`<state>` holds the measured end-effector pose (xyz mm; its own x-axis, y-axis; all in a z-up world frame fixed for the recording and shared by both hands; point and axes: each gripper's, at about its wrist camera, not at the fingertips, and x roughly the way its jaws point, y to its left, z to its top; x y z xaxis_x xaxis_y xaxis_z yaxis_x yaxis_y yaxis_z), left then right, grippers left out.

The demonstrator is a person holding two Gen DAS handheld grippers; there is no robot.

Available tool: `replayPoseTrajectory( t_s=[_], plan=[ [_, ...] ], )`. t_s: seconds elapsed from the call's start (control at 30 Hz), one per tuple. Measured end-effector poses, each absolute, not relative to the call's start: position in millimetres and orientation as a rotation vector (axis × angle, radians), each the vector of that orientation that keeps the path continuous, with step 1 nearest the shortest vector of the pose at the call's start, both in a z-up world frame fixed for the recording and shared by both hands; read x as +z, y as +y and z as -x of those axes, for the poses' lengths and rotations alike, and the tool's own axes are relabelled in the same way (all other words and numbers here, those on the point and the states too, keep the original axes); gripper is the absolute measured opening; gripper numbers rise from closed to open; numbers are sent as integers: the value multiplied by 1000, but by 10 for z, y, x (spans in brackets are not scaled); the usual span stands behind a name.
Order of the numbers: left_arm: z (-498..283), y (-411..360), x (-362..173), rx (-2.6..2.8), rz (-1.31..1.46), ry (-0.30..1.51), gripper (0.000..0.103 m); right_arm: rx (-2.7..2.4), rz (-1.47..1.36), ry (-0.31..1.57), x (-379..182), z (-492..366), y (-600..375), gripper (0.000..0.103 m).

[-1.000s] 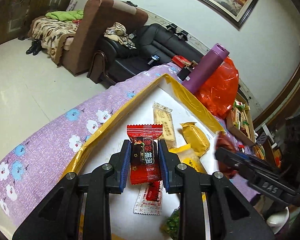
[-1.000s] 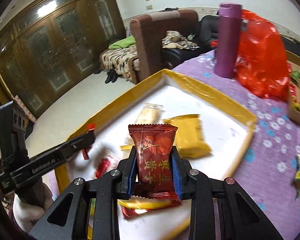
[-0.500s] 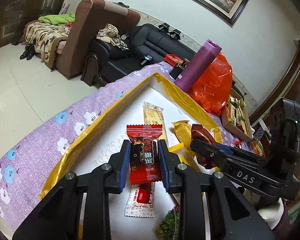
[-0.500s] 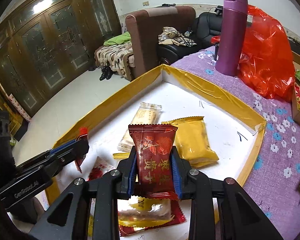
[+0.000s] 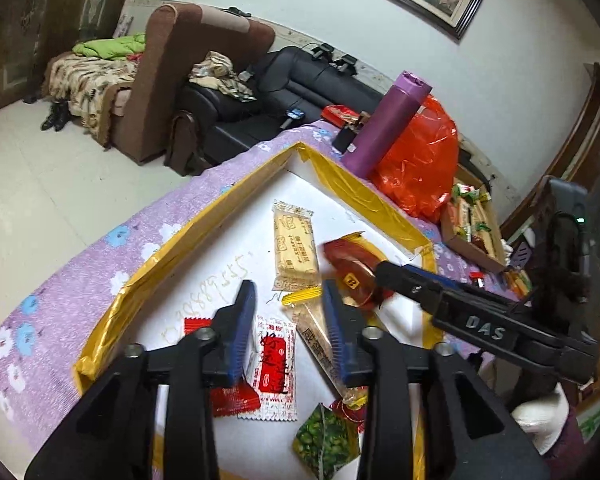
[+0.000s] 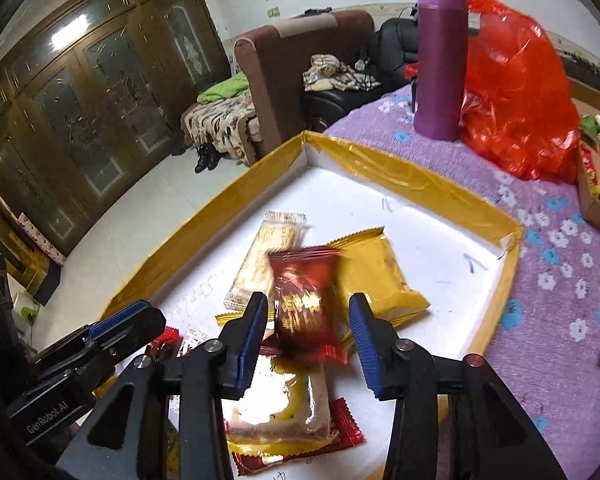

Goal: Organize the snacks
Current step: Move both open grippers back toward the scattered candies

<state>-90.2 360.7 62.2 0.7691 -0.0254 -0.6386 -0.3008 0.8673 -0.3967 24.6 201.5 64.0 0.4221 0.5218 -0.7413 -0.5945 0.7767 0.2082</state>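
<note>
While both claws hang over the white tray with gold-taped walls (image 6: 416, 188), each stands spread with nothing between its blue pads. Under the left gripper (image 5: 290, 328) lie a white-and-red sachet printed "ALL'S WELL" (image 5: 274, 364) and a small bright red wrapper (image 5: 230, 398), partly hidden by the left finger. Between the fingers of the right gripper (image 6: 308, 334) a dark red foil packet with gold characters (image 6: 306, 300) shows blurred, touching neither pad, above the other snacks in the tray. A pale beige biscuit bar (image 5: 294, 248), a yellow foil pouch (image 6: 380, 280) and a green pea packet (image 5: 328, 440) lie in the tray too. Handwritten digits mark the tray floor. "DAS" reads on the right gripper's arm, "GenRobot.AI" on the left's. A purple flask (image 6: 440, 60) stands on the flowered purple cloth (image 6: 560, 280).
</note>
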Motion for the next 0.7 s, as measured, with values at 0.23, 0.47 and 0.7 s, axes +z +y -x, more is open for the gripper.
replayPoseTrajectory(
  t_s=[0.23, 0.47, 0.7],
  plan=[
    [974, 3362, 753, 162, 470, 693, 62, 663, 54, 864, 786, -144, 1692, 46],
    [1118, 2822, 1045, 216, 256, 648, 62, 607, 18, 846, 816, -20, 1184, 47],
    [1167, 2216, 1242, 210, 78, 625, 62, 526, -23, 824, 814, 54, 517, 52]
  ],
)
